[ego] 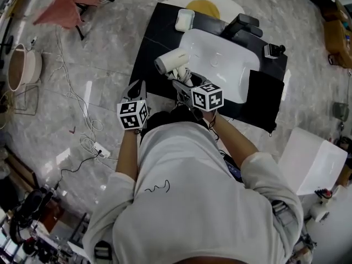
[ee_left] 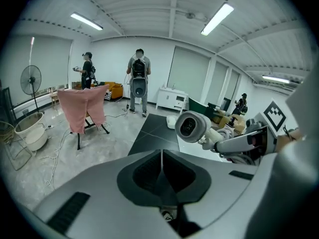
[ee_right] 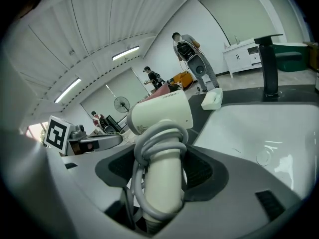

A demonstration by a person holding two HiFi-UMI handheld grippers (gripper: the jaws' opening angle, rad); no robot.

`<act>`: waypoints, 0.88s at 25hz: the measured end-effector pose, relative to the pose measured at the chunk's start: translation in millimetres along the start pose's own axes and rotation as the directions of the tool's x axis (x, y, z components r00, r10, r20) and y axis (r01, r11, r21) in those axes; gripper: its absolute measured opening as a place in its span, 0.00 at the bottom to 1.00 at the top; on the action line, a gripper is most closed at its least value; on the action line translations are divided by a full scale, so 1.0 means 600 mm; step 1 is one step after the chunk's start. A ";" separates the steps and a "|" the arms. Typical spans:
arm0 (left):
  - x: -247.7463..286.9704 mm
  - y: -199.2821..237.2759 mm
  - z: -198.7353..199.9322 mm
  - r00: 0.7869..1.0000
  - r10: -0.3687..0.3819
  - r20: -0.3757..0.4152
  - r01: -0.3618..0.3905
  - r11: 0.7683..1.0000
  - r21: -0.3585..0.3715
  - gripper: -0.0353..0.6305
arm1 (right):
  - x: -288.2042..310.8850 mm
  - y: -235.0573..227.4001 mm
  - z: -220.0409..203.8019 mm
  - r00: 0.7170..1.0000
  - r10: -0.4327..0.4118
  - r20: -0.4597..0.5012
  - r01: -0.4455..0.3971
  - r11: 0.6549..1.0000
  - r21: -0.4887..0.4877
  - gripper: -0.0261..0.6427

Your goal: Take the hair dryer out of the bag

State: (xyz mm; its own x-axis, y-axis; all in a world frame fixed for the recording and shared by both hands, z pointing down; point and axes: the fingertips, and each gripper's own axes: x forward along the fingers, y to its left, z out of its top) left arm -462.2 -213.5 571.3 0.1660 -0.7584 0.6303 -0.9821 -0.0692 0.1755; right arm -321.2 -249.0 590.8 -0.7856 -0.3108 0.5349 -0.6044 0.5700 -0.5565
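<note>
A white hair dryer with its grey cord wound round the handle hangs over the near edge of the black counter. My right gripper is shut on its handle. In the right gripper view the handle stands upright between the pads, with the barrel above. My left gripper is to the left of it, shut with nothing in it. The left gripper view shows the dryer's round end ahead and to the right. I cannot make out a bag.
A white sink basin is set in the counter, with a black faucet and a white soap dish behind it. A dark cloth hangs at the right. Cables, a pink cloth on a rack and people are off to the left.
</note>
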 end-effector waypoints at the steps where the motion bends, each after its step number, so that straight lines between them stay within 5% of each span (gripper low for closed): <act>1: 0.003 0.004 0.002 1.000 0.008 -0.003 -0.008 1.000 -0.008 0.10 | 0.007 -0.005 0.004 1.000 -0.005 -0.006 0.005 1.000 0.006 0.46; 12: 0.083 0.077 0.033 0.997 -0.033 -0.067 0.034 0.999 0.006 0.10 | 0.088 -0.049 0.047 0.997 -0.081 -0.018 0.083 0.988 0.134 0.46; 22: 0.202 0.151 0.106 0.952 -0.259 -0.161 0.281 0.951 0.128 0.10 | 0.186 -0.080 0.089 0.949 -0.315 -0.004 0.303 0.910 0.282 0.46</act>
State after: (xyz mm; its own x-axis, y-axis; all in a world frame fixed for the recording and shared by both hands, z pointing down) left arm -536.5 -352.9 615.6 0.4272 -0.5996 0.6768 -0.8990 -0.3615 0.2472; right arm -387.0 -351.8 643.2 -0.5549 -0.4716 0.6853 -0.8255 0.2106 -0.5236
